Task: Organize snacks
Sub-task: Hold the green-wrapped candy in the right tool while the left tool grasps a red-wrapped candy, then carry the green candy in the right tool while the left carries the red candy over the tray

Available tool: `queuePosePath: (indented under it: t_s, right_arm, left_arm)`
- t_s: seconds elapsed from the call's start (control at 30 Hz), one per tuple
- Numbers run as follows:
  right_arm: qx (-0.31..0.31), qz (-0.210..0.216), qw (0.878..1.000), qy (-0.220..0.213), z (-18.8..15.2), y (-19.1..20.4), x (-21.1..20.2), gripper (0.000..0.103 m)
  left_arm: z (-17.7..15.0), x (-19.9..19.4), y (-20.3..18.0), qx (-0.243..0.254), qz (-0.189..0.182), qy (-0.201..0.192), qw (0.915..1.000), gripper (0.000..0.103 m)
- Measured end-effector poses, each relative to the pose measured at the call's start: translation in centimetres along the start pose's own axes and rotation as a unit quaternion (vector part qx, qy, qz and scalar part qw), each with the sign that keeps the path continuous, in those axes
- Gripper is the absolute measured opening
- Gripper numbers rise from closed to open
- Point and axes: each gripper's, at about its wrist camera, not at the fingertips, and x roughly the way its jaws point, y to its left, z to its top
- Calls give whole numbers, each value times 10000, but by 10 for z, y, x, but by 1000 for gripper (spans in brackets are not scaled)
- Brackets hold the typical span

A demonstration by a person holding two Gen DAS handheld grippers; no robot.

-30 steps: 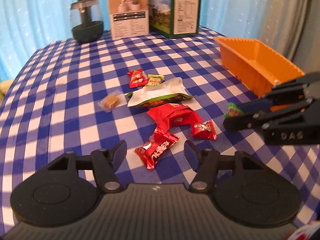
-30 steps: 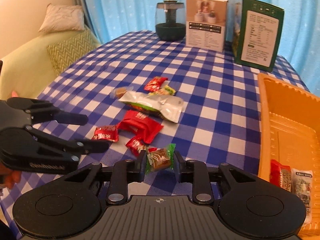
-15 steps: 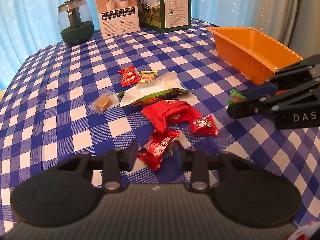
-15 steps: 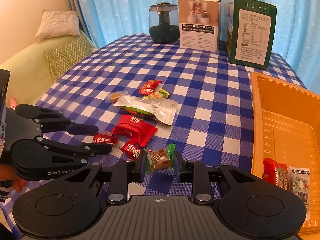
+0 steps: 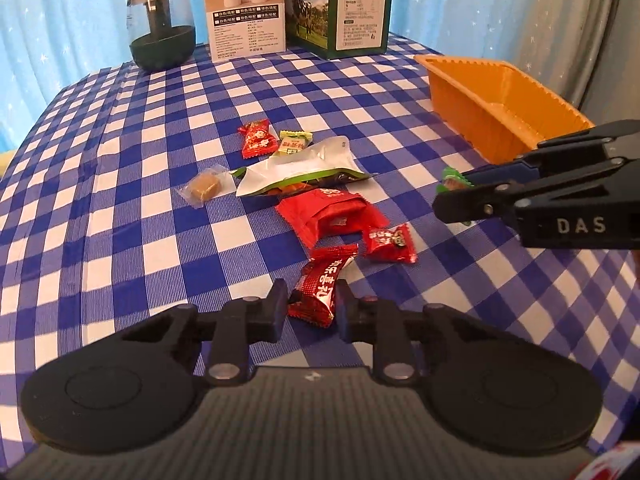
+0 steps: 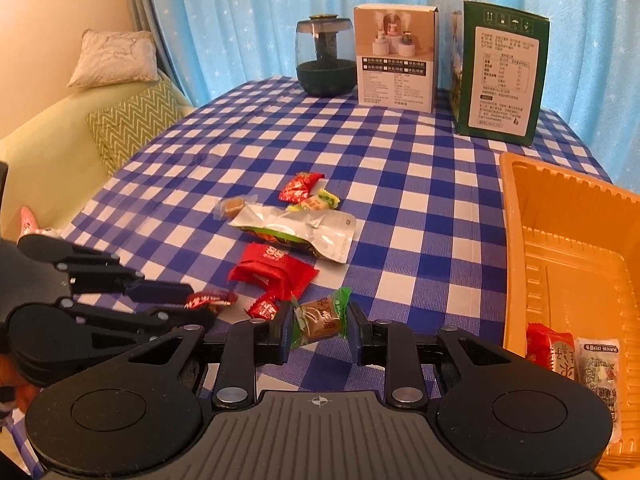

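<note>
On the blue checked tablecloth my left gripper (image 5: 312, 304) is shut on a red candy (image 5: 320, 284), the pads pressing its wrapper from both sides. The right wrist view shows that same left gripper (image 6: 188, 300) at the lower left with the red candy (image 6: 210, 300) at its tips. My right gripper (image 6: 320, 320) is shut on a green-wrapped brown candy (image 6: 320, 318), a little above the cloth. An orange tray (image 6: 516, 260) stands to the right, holding a red packet (image 6: 550, 344) and a white packet (image 6: 598, 368). A red pack (image 5: 332, 216), a small red candy (image 5: 388, 242) and a white-green pouch (image 5: 300, 168) lie loose.
Further back lie another red candy (image 5: 256, 140), a yellow-green candy (image 5: 294, 142) and a clear-wrapped brown candy (image 5: 204, 188). A dark glass jar (image 5: 162, 36), a white box (image 5: 244, 8) and a green box (image 5: 348, 4) stand at the far edge. A sofa with cushions (image 6: 120, 128) is left of the table.
My left gripper's jaws went from wide apart to closed on the red candy. The right gripper kept its hold on the green-wrapped candy and stayed in place.
</note>
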Motion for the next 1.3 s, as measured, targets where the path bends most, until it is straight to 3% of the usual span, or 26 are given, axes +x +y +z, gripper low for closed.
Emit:
queuePosePath:
  t_s: [0.47,0.8,1.3]
  right_arm:
    - [185,-234,9974,-652,6,-11,-38,28]
    - [557,-881,9889,-1059,3,-45,-78,28]
    - [1501,-1804,9650,-1166,-21,-122,-128,28]
  left_arm:
    - [20,-34,-18,-498,-203,-474,9974,20]
    - [44,-37,-54,-567,-605,-709,9940,20]
    - [84,-18,-129,-471,-1353,-882,9857,20]
